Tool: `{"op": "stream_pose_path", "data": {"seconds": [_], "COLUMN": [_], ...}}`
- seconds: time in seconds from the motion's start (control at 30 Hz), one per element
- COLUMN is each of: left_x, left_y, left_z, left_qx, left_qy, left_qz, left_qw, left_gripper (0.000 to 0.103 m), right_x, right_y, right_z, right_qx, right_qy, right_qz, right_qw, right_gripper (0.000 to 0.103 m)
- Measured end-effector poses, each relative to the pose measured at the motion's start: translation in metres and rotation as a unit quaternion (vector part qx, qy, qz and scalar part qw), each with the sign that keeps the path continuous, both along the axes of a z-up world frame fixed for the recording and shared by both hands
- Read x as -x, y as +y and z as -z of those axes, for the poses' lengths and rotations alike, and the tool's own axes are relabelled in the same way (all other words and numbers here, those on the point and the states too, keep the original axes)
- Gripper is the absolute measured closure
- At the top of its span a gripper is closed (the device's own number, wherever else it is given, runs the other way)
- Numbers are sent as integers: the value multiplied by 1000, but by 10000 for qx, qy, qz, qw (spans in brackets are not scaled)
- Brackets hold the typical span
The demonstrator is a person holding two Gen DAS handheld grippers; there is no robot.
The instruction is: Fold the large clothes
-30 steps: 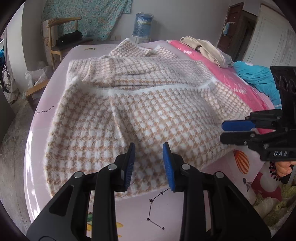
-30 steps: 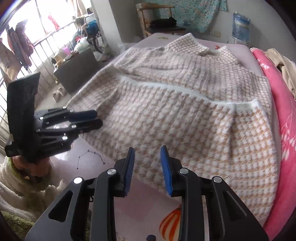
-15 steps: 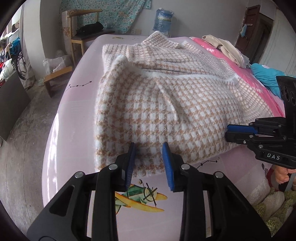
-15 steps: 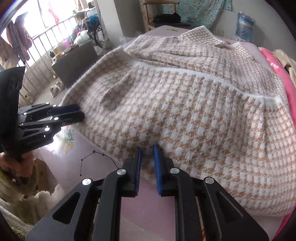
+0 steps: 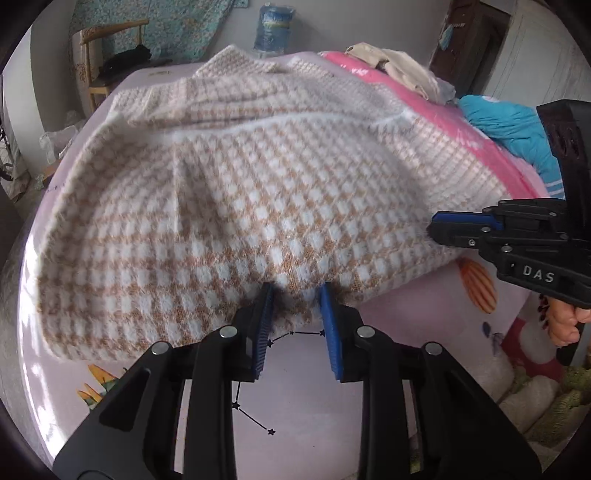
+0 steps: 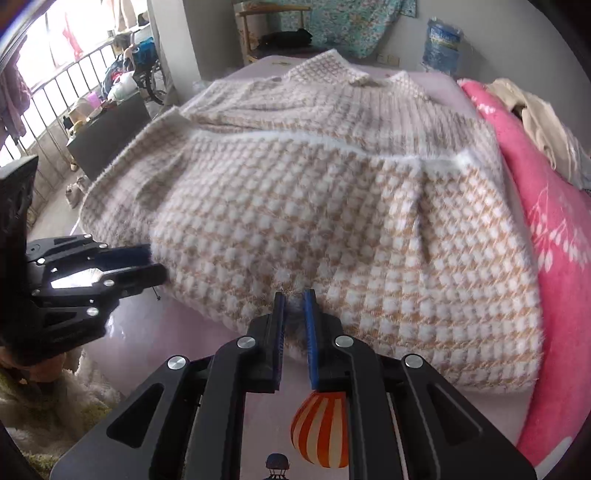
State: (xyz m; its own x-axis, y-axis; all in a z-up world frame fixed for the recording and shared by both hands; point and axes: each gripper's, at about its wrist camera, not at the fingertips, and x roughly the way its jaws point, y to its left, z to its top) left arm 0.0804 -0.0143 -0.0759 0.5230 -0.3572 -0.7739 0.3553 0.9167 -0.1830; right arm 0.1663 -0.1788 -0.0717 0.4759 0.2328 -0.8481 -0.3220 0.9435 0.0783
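**Both grippers at the sweater's near hem**

A large fuzzy sweater (image 5: 258, 192), checked in tan and white, lies spread on a bed (image 5: 388, 369) with a pale lilac printed sheet. Its collar points to the far end of the bed, its hem to the near edge. A white band runs across it about midway, and the cloth rises in soft ridges above the hem.

The left gripper (image 5: 296, 299) stands at the hem with its blue pads a moderate way apart. The hem edge sits between the fingertips, bunched there, but whether the pads press on it cannot be told.

The right gripper (image 6: 294, 300) has just been closing and its jaws are now narrow, with a tuft of the hem pinched between the blue pads. In the left view it reaches in from the right edge, a hand (image 5: 565, 325) under its handle, its tips at the sweater's border.

A pink blanket (image 6: 554, 229) runs along the right side of the bed, touching the sweater's edge. Beige clothes (image 5: 399, 70) lie on it farther back, and a blue garment (image 5: 517, 129) beside them. A wooden chair (image 5: 107, 55) and a water jug (image 5: 275, 22) stand by the far wall.
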Motion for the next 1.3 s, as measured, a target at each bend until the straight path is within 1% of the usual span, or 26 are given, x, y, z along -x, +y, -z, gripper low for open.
{"op": "stream_pose_path", "data": {"seconds": [0.03, 0.1, 0.17, 0.23, 0.3, 0.33, 0.37, 0.4, 0.43, 0.5, 0.57, 0.63, 0.7, 0.73, 0.77, 0.8, 0.83, 0.87, 0.93, 1.0, 1.03, 1.07, 1.13, 1.2, 1.27, 1.3], "left_x": [3, 6, 14, 16, 9, 2, -3, -4, -6, -7, -6, -12, -25, -33, -40, -42, -43, -45, -45, -46, -46, -48, -56, -69, -85, -93], "left_y": [0, 4, 17, 35, 53, 61, 69, 75, 78, 77, 77, 81, 88, 91, 96, 100, 100, 98, 95, 95, 94, 93, 87, 79, 69, 64], "left_z": [-3, -14, -27, -33, -25, -16, -7, -4, -6, -15, -28, -34, -28, -22, -15, -13, -14, -14, -17, -25, -31, -37, -49, -53, -50, -45], "left_qx": [-20, -8, 50, 77, 32, 3, 120, 343, 423, 312, 186, 22, -272, -378, -328, -191, -168, -269, -383, -341, -343, -350, -398, -457, -634, -714], "left_qy": [-14, 28, -174, -256, -109, 60, 227, 239, 241, 244, 9, -93, 23, 169, 369, 363, 325, 336, 364, 354, 292, 217, 92, 70, 187, 249], "left_qz": [-18, -98, -244, -521, -900, -1095, -1198, -1238, -1254, -1213, -1209, -1318, -1603, -1728, -1788, -1850, -1868, -1843, -1836, -1842, -1848, -1831, -1776, -1716, -1694, -1681], "left_qw": [10000, 9999, 9995, 9983, 9959, 9940, 9925, 9914, 9909, 9918, 9925, 9912, 9867, 9841, 9826, 9819, 9817, 9819, 9816, 9817, 9817, 9822, 9833, 9841, 9833, 9829], "left_gripper": [76, 76, 76, 75, 75, 75, 75, 75, 75, 75, 75, 74, 73, 73, 73, 73, 73, 72, 72, 72, 71, 66, 60, 56, 50, 50], "right_x": [-1, 0, 4, 6, 5, 3, 0, -2, 0, -2, -1, -2, -6, -11, -16, -21, -25, -24, -24, -22, -20, -20, -24, -32, -46, -55], "right_y": [-6, -14, -28, -46, -61, -68, -72, -75, -77, -77, -83, -98, -112, -119, -125, -130, -133, -133, -126, -122, -118, -115, -104, -90, -75, -68], "right_z": [1, -6, -15, -21, -16, -8, 2, 12, 12, 6, -8, -24, -29, -24, -15, -3, 7, 9, 2, -11, -20, -29, -45, -55, -54, -50], "right_qx": [-185, -302, -282, -199, -56, -46, -47, -88, -161, -63, 8, -35, 10, 75, 92, 48, 6, 26, 267, 244, 202, 176, 150, 79, 35, 44], "right_qy": [-4, 53, -61, -160, -145, -67, 54, 125, 43, 80, -102, -305, -378, -310, -155, 67, 221, 183, 148, 80, 14, -85, -294, -426, -411, -366], "right_qz": [55, 81, 201, 407, 619, 712, 789, 831, 848, 801, 917, 1121, 1366, 1480, 1575, 1634, 1670, 1673, 1613, 1627, 1600, 1562, 1435, 1204, 1005, 954], "right_qw": [9998, 9995, 9994, 9988, 9980, 9974, 9969, 9964, 9963, 9967, 9957, 9932, 9899, 9885, 9873, 9865, 9857, 9857, 9864, 9864, 9869, 9875, 9891, 9918, 9941, 9948], "right_gripper": [92, 92, 92, 92, 92, 92, 92, 92, 92, 92, 89, 88, 85, 85, 85, 85, 85, 85, 85, 85, 83, 80, 60, 55, 52, 51]}}
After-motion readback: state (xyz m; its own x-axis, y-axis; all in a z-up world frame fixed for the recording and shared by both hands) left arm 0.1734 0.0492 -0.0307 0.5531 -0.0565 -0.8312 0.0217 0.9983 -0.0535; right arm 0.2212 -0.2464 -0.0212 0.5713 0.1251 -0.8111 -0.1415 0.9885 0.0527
